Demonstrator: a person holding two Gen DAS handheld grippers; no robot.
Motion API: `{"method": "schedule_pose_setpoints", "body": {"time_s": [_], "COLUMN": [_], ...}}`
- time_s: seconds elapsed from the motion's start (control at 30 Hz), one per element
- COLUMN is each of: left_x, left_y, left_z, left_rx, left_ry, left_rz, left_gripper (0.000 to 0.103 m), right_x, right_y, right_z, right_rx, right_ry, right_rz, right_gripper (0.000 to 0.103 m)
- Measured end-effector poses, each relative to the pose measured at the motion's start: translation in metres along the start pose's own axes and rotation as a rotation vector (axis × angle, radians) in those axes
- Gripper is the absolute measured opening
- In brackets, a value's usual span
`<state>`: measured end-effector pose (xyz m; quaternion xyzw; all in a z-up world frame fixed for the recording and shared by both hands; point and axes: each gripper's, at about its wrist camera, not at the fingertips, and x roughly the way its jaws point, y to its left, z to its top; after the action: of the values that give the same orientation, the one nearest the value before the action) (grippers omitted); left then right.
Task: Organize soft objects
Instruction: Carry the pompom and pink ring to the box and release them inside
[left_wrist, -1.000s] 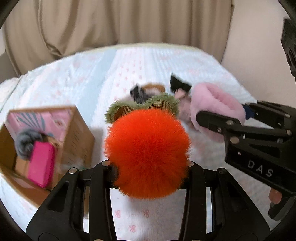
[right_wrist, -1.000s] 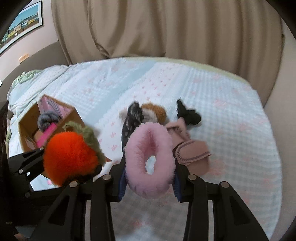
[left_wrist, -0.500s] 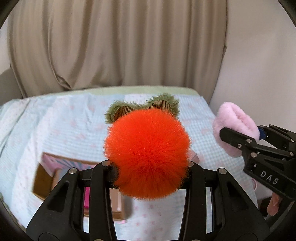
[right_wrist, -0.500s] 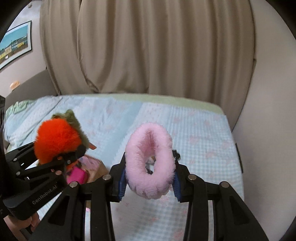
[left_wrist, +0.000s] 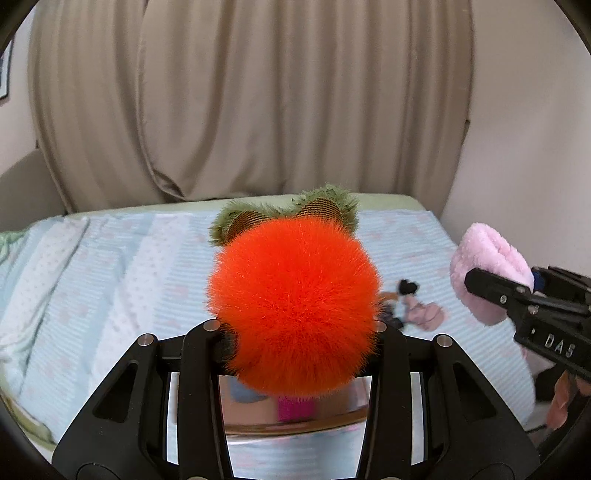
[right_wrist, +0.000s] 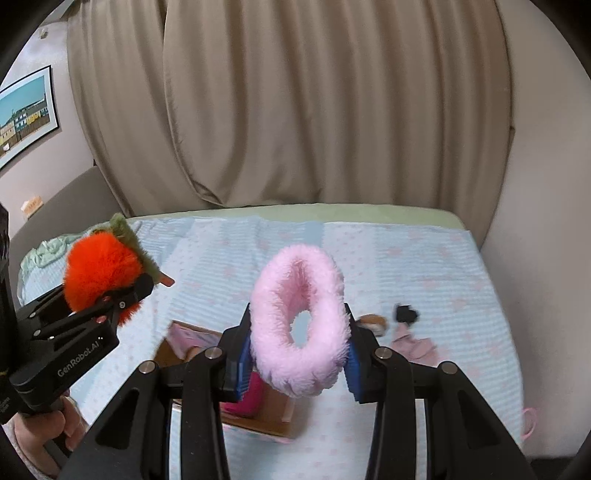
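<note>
Soft even daylight, fisheye-bent dark edges, slight motion blur.

Orange pompom (left_wrist: 295, 317) (green-fringed) and pink fluffy ring (right_wrist: 301, 325) held above bed.

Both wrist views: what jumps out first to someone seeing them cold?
The bright orange pompom with its green fuzzy top, clamped in the left gripper, fills the middle of the left view. The fluffy pink ring stands upright in the right gripper, above the cardboard box on the bed.

Two wrist views, high above bed (left_wrist: 110, 280), facing curtain (right_wrist: 295, 110)
</note>
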<state>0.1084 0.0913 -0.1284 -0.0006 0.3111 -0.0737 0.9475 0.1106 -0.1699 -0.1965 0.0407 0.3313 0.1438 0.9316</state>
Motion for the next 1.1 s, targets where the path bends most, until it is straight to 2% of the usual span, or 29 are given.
{"method": "schedule_pose_setpoints", "body": {"time_s": [0.2, 0.43, 0.77, 1.1], "left_x": [0.009, 0.046, 0.125, 0.199], "left_y": [0.075, 0.131, 0.14, 0.14], "left_z": [-0.016, -0.041, -0.092, -0.142], "left_rx": [0.016, 0.029, 0.121, 0.13], "left_ry": [0.048, 0.157, 0.39, 0.605], "left_rz": [0.004, -0.028, -0.047, -0.013], "left_gripper": [0.035, 0.035, 0.035, 0.035], "right_x": [0.035, 0.088, 0.156, 0.232], "right_y": [0.044, 0.059, 0.068, 0.06], "right_z": [-0.006, -0.023, -0.064, -0.096], "right_rx": [0.054, 0.151, 0.192, 0.185], "right_ry": [0.049, 0.167, 0.387, 0.549], "right_rz": [-0.011, -0.043, -0.117, -0.098], "right_gripper": [0.037, 0.037, 0.037, 0.037]}}
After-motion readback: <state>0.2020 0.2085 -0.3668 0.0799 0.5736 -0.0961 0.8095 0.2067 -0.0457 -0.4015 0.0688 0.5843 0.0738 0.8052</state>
